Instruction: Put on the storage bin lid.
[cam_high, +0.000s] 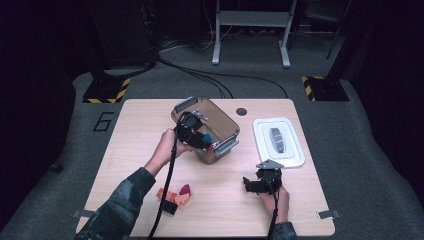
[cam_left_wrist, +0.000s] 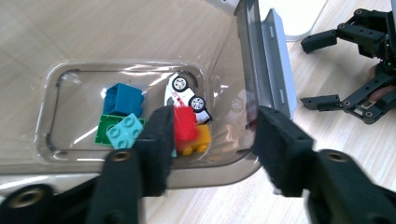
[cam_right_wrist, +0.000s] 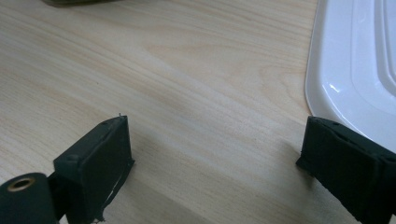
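Note:
A clear plastic bin (cam_high: 227, 125) stands mid-table, and my left gripper (cam_high: 202, 140) reaches over its near rim. Looking along that gripper (cam_left_wrist: 210, 135), the jaws stand apart over the bin's floor. A blurred red brick (cam_left_wrist: 184, 122) lies just inside the left jaw, and the right jaw does not touch it. Under it sit a yellow brick (cam_left_wrist: 198, 140), a white toy car (cam_left_wrist: 187, 95), a blue brick (cam_left_wrist: 123, 99), a teal brick (cam_left_wrist: 124, 132) and a green plate (cam_left_wrist: 103, 127). My right gripper (cam_high: 250, 184) rests open near the front edge, empty (cam_right_wrist: 215, 144).
The bin's white lid (cam_high: 278, 142) lies flat at the right, close beside my right gripper; its edge (cam_right_wrist: 355, 70) is next to the right jaw. A few loose bricks (cam_high: 175, 196) sit at the front left. A dark round cable hole (cam_high: 241, 111) is at the back.

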